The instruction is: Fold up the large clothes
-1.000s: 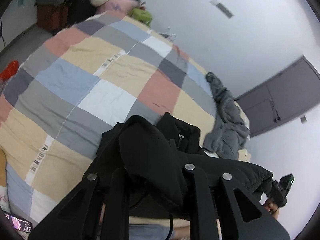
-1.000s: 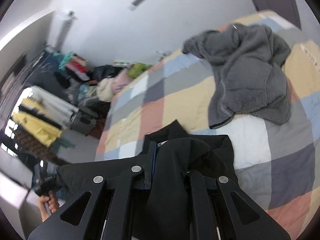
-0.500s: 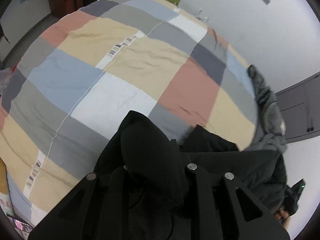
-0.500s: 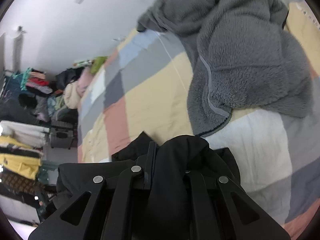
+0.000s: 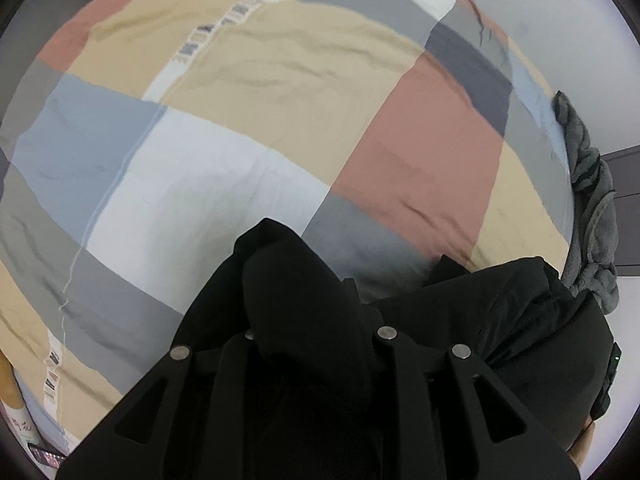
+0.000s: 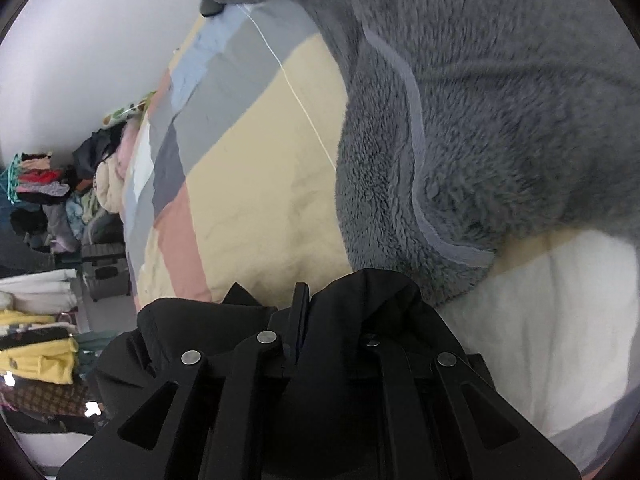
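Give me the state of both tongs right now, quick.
Left tongs: closed on the black jacket.
Right tongs: closed on the same black jacket, next to the grey fleece.

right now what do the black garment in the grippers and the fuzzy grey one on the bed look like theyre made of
Black garment: a smooth, matte woven fabric, perhaps a jacket shell; it bunches in thick soft folds without shine. Fuzzy grey garment: pile fleece or sherpa, judging by its dense nubby nap and flat smooth trim band.
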Motion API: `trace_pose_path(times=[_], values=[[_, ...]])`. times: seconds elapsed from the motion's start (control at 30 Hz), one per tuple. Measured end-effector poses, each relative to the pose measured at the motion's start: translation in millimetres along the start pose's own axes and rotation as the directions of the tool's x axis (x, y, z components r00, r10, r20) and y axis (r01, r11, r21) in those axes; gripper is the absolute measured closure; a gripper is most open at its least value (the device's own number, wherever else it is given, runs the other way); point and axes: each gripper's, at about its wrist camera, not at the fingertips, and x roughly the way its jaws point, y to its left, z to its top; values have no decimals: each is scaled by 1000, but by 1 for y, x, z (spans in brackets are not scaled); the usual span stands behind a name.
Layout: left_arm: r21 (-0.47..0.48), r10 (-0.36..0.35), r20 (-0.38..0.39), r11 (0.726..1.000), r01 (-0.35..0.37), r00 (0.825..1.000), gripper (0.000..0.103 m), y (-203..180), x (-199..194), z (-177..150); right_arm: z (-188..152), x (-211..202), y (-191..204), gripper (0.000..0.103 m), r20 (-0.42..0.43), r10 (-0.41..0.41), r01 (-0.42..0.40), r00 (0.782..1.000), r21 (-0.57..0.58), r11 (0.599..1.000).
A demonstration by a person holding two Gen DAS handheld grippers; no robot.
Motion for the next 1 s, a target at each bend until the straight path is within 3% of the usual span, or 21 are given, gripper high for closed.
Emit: trace_pose_path(times=[0.17, 0.27, 0.3, 0.33, 0.37, 0.4, 0.43, 0.53, 0.57, 0.63, 0.67, 0.8, 0.83, 0.93, 1.0], values=[[-19, -51, -29, 999, 51, 998, 75, 7, -4, -1, 0, -7, -8, 90, -40, 47, -46, 998, 19, 999], [-46, -125, -49, 991, 122, 991, 67, 17, -15, -5, -1, -25, -10, 76, -52, 100, -100, 994, 10, 995], [-49, -154, -51, 987, 151, 987, 62, 21, -21, -8, -2, -35, -9, 62, -54, 127, -127, 990, -4, 992], [-44, -191, -56, 981, 188, 980, 54, 24, -30, -13, -3, -44, -9, 39, -51, 144, -145, 988, -17, 989], [-36, -220, -57, 975, 218, 974, 48, 26, -36, -16, -5, -56, -8, 29, -41, 159, -161, 986, -35, 986], [-23, -243, -54, 970, 242, 969, 34, 29, -44, -20, -7, -72, -5, 20, -14, 156, -157, 988, -55, 986], [6, -248, -31, 969, 248, 968, 24, 31, -58, -26, -9, -85, -2, 20, 13, 142, -140, 990, -86, 986], [108, -208, 84, 974, 198, 975, 22, 29, -97, -42, -26, -128, 21, 20, 133, 65, -33, 989, -223, 974], [161, -184, 164, 974, 158, 969, 21, 24, -114, -52, -38, -141, 35, 20, 192, 47, 10, 980, -284, 959], [245, -148, 285, 966, 77, 947, 20, 10, -134, -71, -63, -152, 54, 18, 270, 44, 63, 962, -374, 925], [284, -150, 342, 957, 50, 928, 20, 2, -144, -86, -82, -153, 65, 17, 306, 60, 81, 950, -428, 900], [431, -266, 476, 902, 41, 838, 15, -32, -149, -150, -157, -122, 92, 15, 357, 131, 106, 925, -574, 812], [455, -275, 484, 890, 30, 830, 15, -36, -144, -159, -175, -106, 93, 15, 356, 141, 110, 924, -600, 792], [497, -268, 496, 867, -17, 826, 15, -61, -114, -184, -203, -66, 99, 15, 339, 152, 110, 928, -644, 757], [495, -242, 444, 869, -11, 863, 15, -75, -85, -186, -214, -42, 101, 15, 331, 131, 130, 935, -661, 739]])
